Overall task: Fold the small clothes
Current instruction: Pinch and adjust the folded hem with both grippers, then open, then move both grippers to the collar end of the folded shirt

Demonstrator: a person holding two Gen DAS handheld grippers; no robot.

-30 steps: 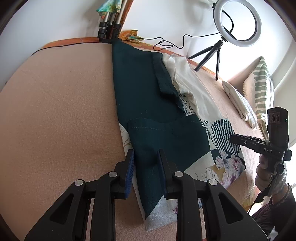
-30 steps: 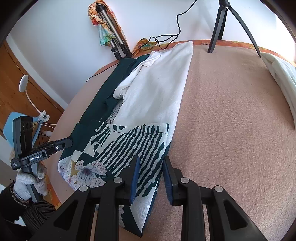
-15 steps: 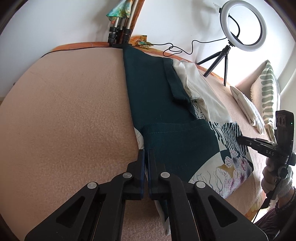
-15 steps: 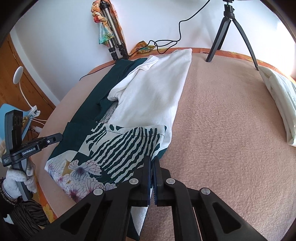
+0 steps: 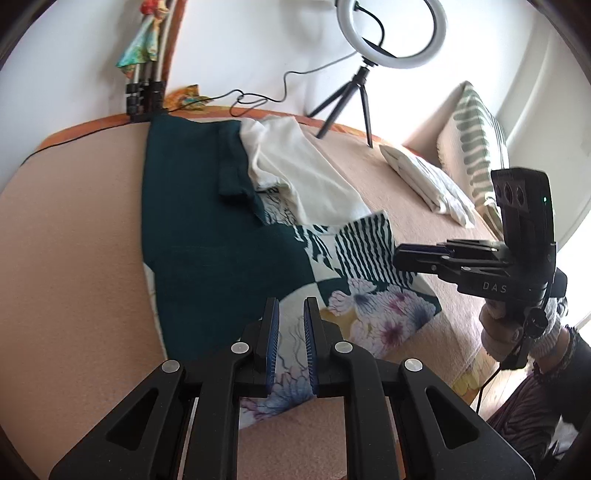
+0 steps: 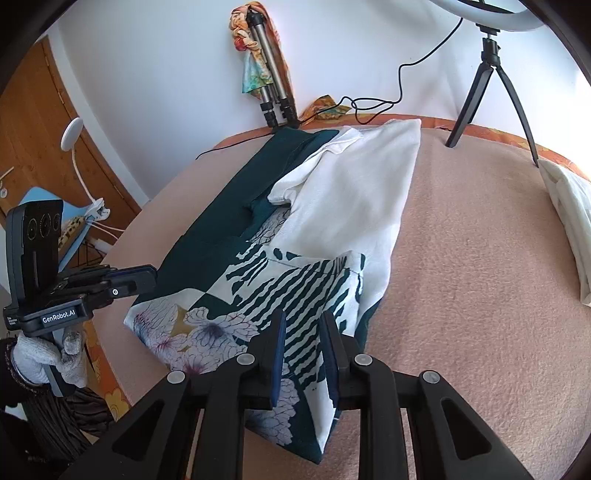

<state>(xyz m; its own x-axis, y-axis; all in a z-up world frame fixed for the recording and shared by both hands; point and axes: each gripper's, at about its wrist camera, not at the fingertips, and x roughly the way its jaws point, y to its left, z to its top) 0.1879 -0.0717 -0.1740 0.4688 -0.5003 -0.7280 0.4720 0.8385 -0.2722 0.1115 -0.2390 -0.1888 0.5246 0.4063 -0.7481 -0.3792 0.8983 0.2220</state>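
I've got both grippers over the near end of the patterned garment [image 5: 229, 258] spread on the bed [image 5: 74, 258]. L gripper [image 5: 291, 314]: jaws slightly apart, nothing held, above the floral hem. R gripper [image 6: 303, 328]: jaws apart, empty, above the striped panel. White garment [image 6: 362, 192] lies on top w/ 1 edge overlapping.

A long garment [image 5: 207, 236] lies stretched on the bed [image 5: 74, 258], running from the near edge back to the wall. A shirt [image 5: 306, 177] lies on the garment's far right half, overlapping it. Behind the garment's far end, a folded tripod [image 6: 273, 92] leans against the wall. Right of the garment, a ring light [image 5: 391, 33] stands on the bed's far edge. Further right of the garment lie a folded cloth [image 5: 424, 184] and, behind it, a pillow [image 5: 476, 147].
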